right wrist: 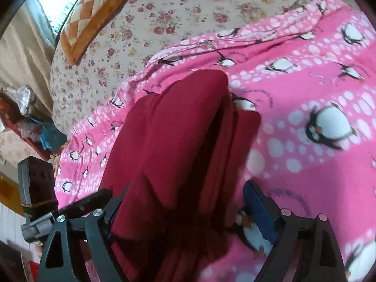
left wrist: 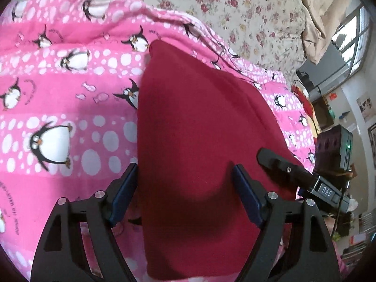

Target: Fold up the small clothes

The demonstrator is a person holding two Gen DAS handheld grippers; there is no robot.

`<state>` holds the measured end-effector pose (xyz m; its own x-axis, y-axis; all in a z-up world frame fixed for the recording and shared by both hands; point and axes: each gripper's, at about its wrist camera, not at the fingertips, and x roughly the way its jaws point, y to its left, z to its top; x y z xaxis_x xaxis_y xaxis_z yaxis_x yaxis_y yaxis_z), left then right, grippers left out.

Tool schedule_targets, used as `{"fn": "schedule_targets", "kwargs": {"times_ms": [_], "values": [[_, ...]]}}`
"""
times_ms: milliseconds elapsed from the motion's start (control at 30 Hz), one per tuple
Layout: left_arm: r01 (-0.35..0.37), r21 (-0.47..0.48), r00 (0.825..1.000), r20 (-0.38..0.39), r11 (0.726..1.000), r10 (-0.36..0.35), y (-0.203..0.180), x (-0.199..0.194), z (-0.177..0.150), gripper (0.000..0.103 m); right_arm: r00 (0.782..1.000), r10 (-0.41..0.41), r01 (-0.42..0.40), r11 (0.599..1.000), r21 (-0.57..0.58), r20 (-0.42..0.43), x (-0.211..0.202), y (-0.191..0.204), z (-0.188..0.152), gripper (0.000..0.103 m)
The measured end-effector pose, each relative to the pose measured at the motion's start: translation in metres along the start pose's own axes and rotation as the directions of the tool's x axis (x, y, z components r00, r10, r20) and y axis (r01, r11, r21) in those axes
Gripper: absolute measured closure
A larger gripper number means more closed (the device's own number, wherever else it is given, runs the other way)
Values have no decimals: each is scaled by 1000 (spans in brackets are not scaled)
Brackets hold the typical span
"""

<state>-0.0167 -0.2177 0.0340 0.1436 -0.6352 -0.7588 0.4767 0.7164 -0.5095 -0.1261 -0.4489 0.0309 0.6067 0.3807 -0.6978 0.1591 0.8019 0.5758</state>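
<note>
**Red garment on the penguin blanket, both tools spread wide**

The left wrist view shows the dark red garment (left wrist: 197, 141) as one smooth, broad sheet on the pink penguin blanket (left wrist: 58, 108), narrowing to a point at its far end; the right wrist view shows the same garment (right wrist: 178, 145) as several long lengthwise folds with deep creases between them (detail the left view does not give). The left tool (left wrist: 185, 176) stands with its jaws wide apart over the cloth, the blue pads clear of it as far as can be seen; the right tool (right wrist: 188, 202) is likewise spread, its right pad over the blanket (right wrist: 317, 94) beside the garment's edge, its left pad mostly hidden behind the red cloth, so contact there cannot be told. Only the right view shows the orange checked cushion (right wrist: 94, 11) on the floral bedsheet (right wrist: 164, 18); only the left view shows the window (left wrist: 352, 40). Each view catches part of the other tool at its edge; the garment's near end is cut off by the frame in both, and the right view is blurred.
</note>
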Motion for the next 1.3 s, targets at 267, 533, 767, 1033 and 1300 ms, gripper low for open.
{"fn": "schedule_targets", "kwargs": {"times_ms": [267,533,767,1033,1300], "values": [[1,-21,1000,10,1000,0,0,4,-2,26,1000,12,-12,998,-66,1,15,9,7,27],[-14,21,997,76,1000,13,-20,-53,-27,43,1000,9,-6,989,-147,21,-16,41,0,51],[-68,22,992,109,997,66,-22,-111,-75,43,993,106,-112,977,-180,-43,-36,82,-31,51],[-124,-35,987,101,992,127,-2,-118,-125,43,991,93,-116,960,-257,-100,-26,111,-74,51],[-247,23,961,134,969,242,-9,-112,-149,39,993,-28,-5,960,-279,-116,-38,95,-85,45]]}}
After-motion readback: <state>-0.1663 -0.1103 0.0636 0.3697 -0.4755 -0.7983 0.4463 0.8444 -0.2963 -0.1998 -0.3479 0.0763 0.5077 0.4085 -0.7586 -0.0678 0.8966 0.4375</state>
